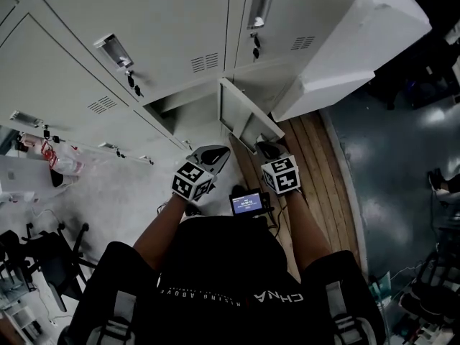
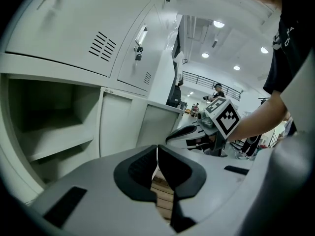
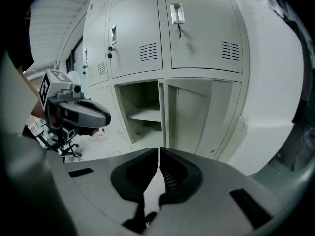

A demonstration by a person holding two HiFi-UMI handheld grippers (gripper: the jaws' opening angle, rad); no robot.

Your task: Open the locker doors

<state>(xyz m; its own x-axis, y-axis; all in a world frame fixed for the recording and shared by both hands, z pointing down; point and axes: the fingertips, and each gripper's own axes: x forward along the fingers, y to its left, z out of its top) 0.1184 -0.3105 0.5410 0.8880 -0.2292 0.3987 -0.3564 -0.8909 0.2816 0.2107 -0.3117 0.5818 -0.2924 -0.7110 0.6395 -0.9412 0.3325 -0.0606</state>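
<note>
Locker door (image 1: pixel 241 112) open, left gripper (image 2: pixel 157 150) and right gripper (image 3: pixel 159 152) pressed together, empty.

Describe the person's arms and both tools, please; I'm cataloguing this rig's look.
Both the left tool and right tool have smooth light-grey bodies with black pads, and each carries a cube of black-and-white square markers. The person wears a black short-sleeved shirt with white lettering; the forearms are uncovered.
</note>
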